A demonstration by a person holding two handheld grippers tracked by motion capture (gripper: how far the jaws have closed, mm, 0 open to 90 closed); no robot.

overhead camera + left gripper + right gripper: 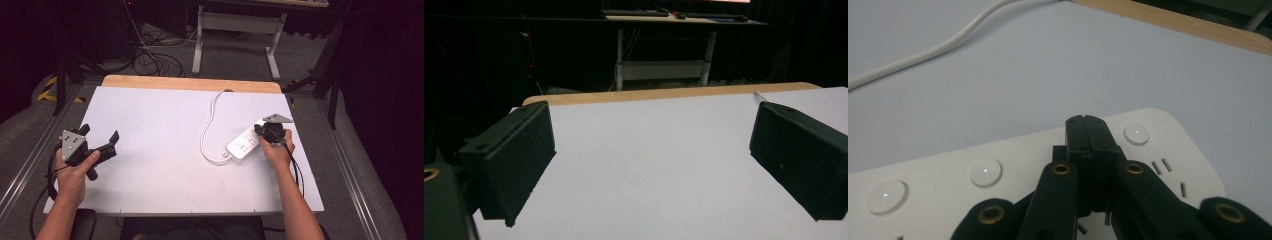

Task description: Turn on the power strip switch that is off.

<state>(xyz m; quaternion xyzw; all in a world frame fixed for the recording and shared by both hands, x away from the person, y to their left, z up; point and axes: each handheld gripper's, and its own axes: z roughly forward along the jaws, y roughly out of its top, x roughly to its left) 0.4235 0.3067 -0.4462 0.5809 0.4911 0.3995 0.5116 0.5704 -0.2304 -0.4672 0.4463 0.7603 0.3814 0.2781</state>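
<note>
The right gripper, its jaws closed together, rests over a smooth white power strip with round buttons. The strip's white cord curves across the matte white table. The left gripper has its jaws wide apart.

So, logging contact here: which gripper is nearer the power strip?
Right. The right gripper is directly over the power strip, jaws closed; the left gripper hovers far across the table.

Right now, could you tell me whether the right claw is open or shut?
Shut. In the right gripper view the right claw has its two black jaws pressed together with no gap, tips down over the white power strip, near a round button.
</note>
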